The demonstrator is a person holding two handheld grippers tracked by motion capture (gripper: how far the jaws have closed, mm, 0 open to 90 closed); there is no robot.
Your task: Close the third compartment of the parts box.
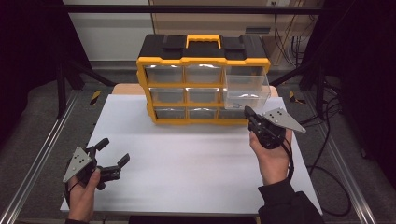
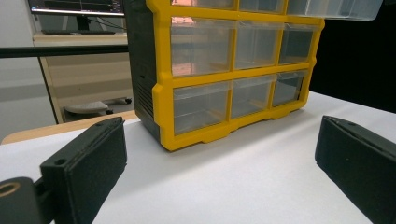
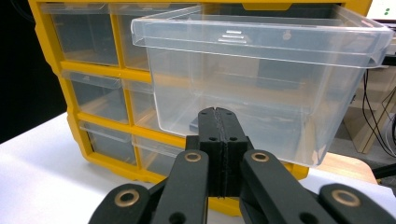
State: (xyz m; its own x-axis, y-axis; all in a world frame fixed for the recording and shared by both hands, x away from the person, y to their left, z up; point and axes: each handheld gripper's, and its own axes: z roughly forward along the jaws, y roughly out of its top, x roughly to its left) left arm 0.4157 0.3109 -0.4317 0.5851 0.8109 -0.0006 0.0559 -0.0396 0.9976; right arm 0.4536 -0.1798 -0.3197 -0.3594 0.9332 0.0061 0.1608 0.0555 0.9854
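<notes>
A yellow-framed drawer organizer [image 1: 203, 79] with a black top and yellow carry handle [image 1: 203, 40] is being seen standing at the far edge of the white tabletop [image 1: 187, 163]; its clear drawers are arranged in three rows; the upper right clear drawer [image 1: 246, 86] is being seen pulled well out of the frame, the others sitting flush. The right gripper [image 1: 248, 112] is being held just in front of and below that drawer; in the right gripper view its jaws are being pressed fully together with nothing between them, the tips lying against or just short of the drawer's front wall [image 3: 261, 84]; contact cannot be confirmed. The left gripper [image 1: 113, 151] is being held low at the near left of the table, well apart from the organizer [image 2: 224, 70]; its jaws are being held spread wide and empty.
</notes>
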